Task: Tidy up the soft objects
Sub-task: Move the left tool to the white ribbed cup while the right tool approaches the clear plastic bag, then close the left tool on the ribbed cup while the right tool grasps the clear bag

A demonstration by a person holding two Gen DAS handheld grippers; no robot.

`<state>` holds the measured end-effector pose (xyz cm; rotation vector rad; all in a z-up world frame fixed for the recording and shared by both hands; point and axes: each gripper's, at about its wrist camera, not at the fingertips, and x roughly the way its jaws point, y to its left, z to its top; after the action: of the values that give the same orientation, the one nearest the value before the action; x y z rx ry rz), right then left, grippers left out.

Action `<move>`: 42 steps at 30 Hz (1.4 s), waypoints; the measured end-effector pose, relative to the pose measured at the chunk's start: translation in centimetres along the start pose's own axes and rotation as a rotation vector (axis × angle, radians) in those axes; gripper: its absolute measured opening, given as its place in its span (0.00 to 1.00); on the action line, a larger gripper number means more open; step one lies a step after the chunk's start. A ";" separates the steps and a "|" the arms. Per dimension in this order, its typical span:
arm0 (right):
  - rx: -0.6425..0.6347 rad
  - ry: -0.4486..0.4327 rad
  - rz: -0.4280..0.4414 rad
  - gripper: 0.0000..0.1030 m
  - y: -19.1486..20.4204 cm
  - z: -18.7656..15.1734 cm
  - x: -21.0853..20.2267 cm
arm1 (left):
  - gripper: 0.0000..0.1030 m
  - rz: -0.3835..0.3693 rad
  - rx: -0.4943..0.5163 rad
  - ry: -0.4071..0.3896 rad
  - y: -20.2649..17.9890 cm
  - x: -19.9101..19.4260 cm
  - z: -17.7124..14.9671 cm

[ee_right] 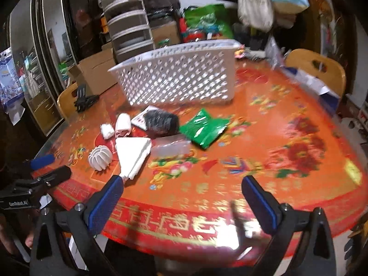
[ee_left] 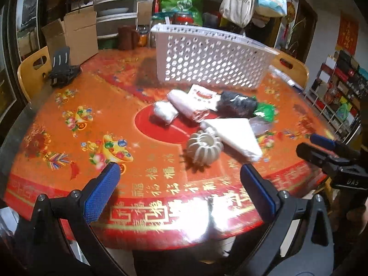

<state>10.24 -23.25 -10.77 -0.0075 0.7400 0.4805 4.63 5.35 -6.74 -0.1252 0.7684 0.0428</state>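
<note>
Lying beside a white ribbed ball (ee_left: pixel 204 148), the folded white cloth (ee_left: pixel 237 135) sits flat; both grippers gape, holding nothing.

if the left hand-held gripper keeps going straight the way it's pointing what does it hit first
Most likely the white ribbed round object. The left hand-held gripper is open and empty, and that object lies nearest ahead, roughly centred between its fingers, with the folded white cloth just right of it. Depth is unclear through the fisheye.

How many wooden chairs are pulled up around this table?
2 show. One wooden chair stands at the table's far right edge; the other chair stands at the far left, behind the black stand. The basket may hide more.
</note>
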 end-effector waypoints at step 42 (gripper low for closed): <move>-0.097 0.045 -0.036 0.54 1.9 2.4 5.9 | 0.38 -0.065 0.076 -0.008 -1.3 5.2 0.9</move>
<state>14.74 -18.72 -12.49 -0.1227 0.7585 0.4827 9.06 4.13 -9.61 -0.0773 0.7564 -0.0476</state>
